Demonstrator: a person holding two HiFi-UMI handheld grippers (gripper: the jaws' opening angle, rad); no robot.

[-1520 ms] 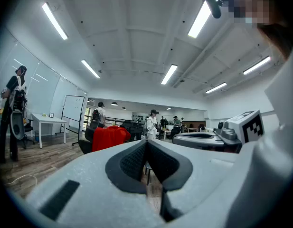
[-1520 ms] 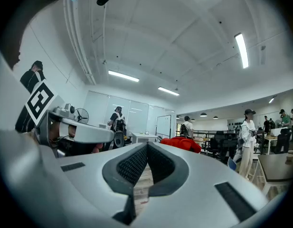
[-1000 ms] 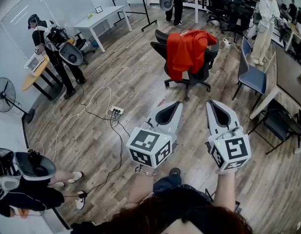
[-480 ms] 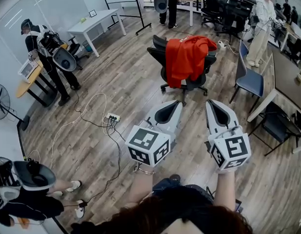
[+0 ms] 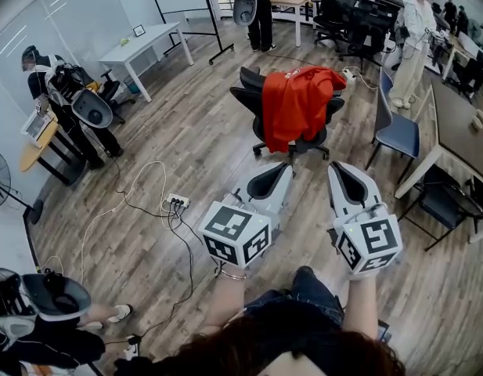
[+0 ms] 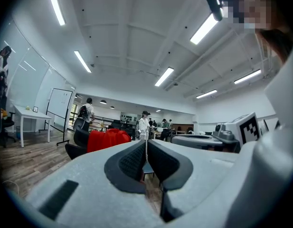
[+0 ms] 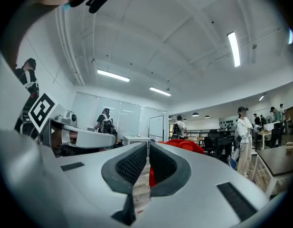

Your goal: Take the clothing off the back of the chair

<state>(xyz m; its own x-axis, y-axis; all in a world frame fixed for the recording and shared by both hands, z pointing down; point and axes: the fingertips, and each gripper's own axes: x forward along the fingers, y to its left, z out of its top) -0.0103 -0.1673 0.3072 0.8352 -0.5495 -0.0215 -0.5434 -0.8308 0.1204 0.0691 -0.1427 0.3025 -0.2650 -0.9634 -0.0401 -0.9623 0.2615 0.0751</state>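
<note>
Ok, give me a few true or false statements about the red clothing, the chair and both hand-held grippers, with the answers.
1. The red clothing hangs over the black office chair. True.
2. The left hand-held gripper grips the clothing. False: it is shut on nothing, short of the chair.
3. The right hand-held gripper has its jaws wide apart. False: they are together, with nothing between them.
4. In the head view, a blue chair stands to the right of the black one. True.
</note>
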